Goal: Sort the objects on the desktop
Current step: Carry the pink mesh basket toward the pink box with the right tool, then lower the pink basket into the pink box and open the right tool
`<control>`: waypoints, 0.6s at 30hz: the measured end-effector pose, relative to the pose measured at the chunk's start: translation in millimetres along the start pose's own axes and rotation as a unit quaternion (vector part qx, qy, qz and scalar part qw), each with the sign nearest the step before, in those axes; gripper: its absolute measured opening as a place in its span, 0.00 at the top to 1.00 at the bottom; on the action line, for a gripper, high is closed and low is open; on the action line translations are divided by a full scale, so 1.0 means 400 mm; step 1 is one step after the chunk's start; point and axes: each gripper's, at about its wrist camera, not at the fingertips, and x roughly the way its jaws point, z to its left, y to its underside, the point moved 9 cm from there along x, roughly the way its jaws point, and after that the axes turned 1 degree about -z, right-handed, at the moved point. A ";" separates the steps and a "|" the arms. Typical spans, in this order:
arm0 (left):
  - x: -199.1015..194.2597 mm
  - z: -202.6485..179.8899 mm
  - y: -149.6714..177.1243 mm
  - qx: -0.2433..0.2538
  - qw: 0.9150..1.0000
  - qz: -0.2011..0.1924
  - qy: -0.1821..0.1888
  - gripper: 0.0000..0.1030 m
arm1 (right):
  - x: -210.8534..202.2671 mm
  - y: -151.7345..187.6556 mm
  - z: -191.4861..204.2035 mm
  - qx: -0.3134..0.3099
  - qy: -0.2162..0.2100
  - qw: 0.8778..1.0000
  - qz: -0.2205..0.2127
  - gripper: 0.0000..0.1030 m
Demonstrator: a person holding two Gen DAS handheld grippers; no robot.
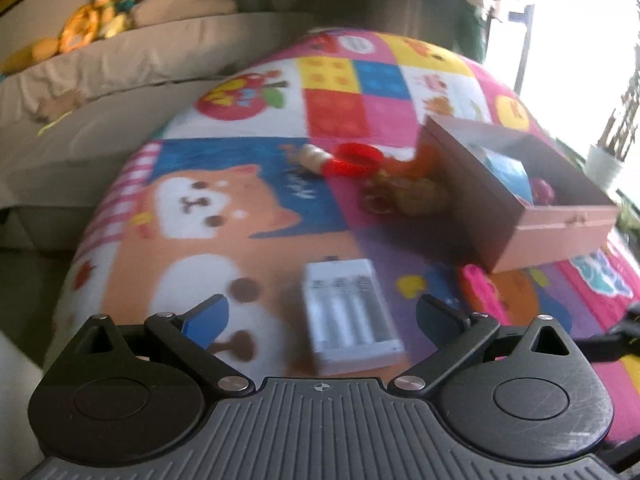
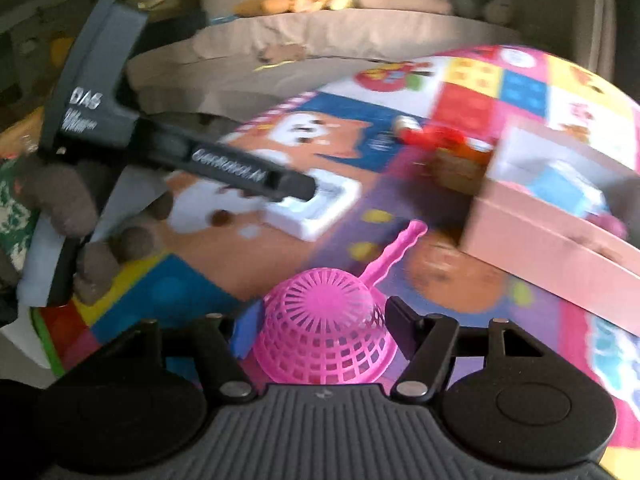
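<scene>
Left wrist view
- left tongs point(image 1: 320, 312): pitched down over the patterned mat point(image 1: 224, 216), jaws spread wide, holding nothing.
- battery charger point(image 1: 348, 312): white, flat on the mat between the two spread fingers; neither pad touches it.
- pink box point(image 1: 552, 220): open-topped, right of centre, a blue item inside; its near corner stands well apart from the charger.
- clutter: red cup point(image 1: 356, 158) and a brownish heap point(image 1: 416, 196) lie just beside the box's left wall.
- open room: bare mat left of the charger, out to the mat's left edge.

Right wrist view
- right tongs point(image 2: 320, 328): angled down, jaws part-open around the pink strainer point(image 2: 324, 336); blurred, so pad contact cannot be told.
- strainer: dome up on the mat, handle pointing away toward the box.
- gloved hand point(image 2: 76, 216): at left, gripping the other tool, whose tip sits over the charger.
- edges: the box's front wall lies right of the strainer, apart from it.
</scene>
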 end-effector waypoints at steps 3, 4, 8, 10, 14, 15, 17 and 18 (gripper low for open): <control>0.034 -0.034 0.005 0.017 1.000 0.013 -0.007 0.03 | -0.039 0.036 -0.035 -0.005 0.007 1.000 0.017 0.37; 0.042 -0.044 0.007 0.020 1.000 0.018 -0.003 0.08 | -0.052 0.050 -0.041 -0.007 0.008 1.000 0.021 0.37; 0.064 -0.056 0.016 0.021 0.999 0.037 -0.007 0.32 | -0.086 0.090 -0.061 -0.009 0.018 0.999 0.030 0.37; 0.062 -0.056 0.018 0.024 0.999 0.036 -0.010 0.40 | -0.100 0.101 -0.066 -0.003 0.020 0.999 0.028 0.37; 0.036 -0.070 0.027 0.044 0.998 0.034 -0.003 0.49 | -0.123 0.099 -0.074 -0.010 0.033 0.999 0.015 0.37; 0.023 -0.078 0.031 0.050 0.998 0.031 0.000 0.49 | -0.134 0.096 -0.077 -0.014 0.038 0.999 0.009 0.37; -0.006 -0.097 0.031 0.063 0.998 0.020 0.004 0.49 | -0.165 0.086 -0.087 -0.021 0.052 0.998 -0.006 0.37; -0.025 -0.108 0.027 0.068 0.998 0.013 0.008 0.49 | -0.182 0.077 -0.094 -0.024 0.062 0.998 -0.017 0.37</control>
